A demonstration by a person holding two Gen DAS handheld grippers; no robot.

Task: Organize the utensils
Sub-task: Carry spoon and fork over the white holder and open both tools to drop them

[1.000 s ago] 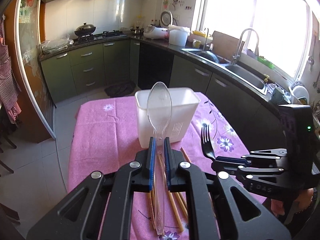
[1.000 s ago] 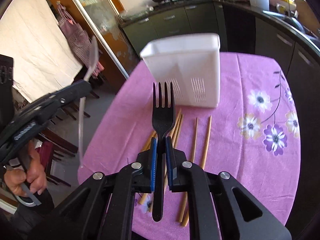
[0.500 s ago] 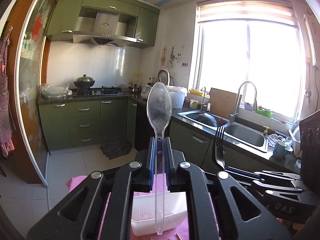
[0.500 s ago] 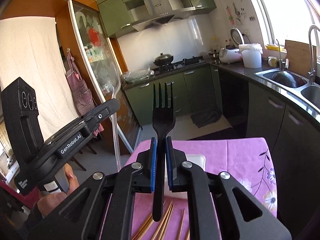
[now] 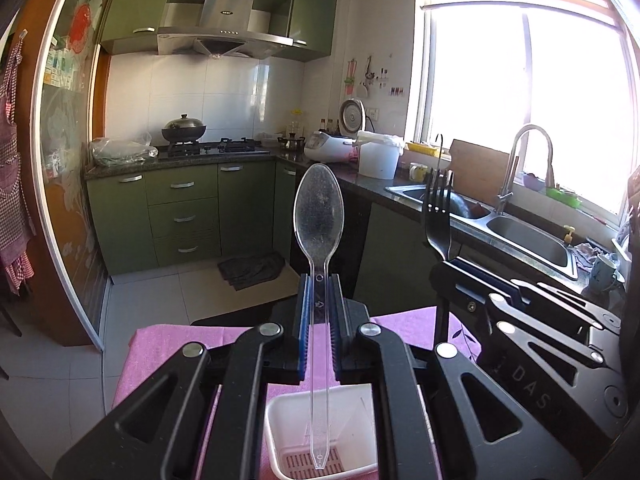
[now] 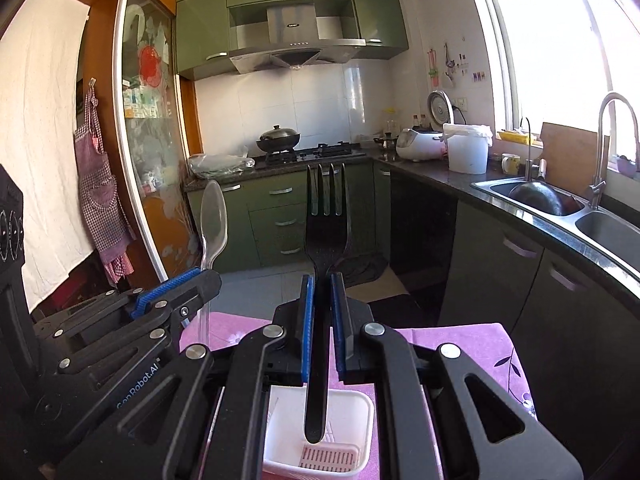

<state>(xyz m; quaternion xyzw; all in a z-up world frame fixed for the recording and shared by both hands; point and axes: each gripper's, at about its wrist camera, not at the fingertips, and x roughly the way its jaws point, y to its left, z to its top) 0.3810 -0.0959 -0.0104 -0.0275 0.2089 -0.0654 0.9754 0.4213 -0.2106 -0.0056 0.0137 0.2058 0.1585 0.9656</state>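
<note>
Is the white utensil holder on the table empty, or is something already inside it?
Empty as far as visible: the white utensil holder shows only its slotted bottom. The clear spoon and black fork hang above it.

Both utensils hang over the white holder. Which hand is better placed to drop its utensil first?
Marginally the left. The left gripper holds the clear plastic spoon upright, its handle tip already low inside the white plastic utensil holder. The right gripper's black plastic fork ends nearer the rim.
</note>
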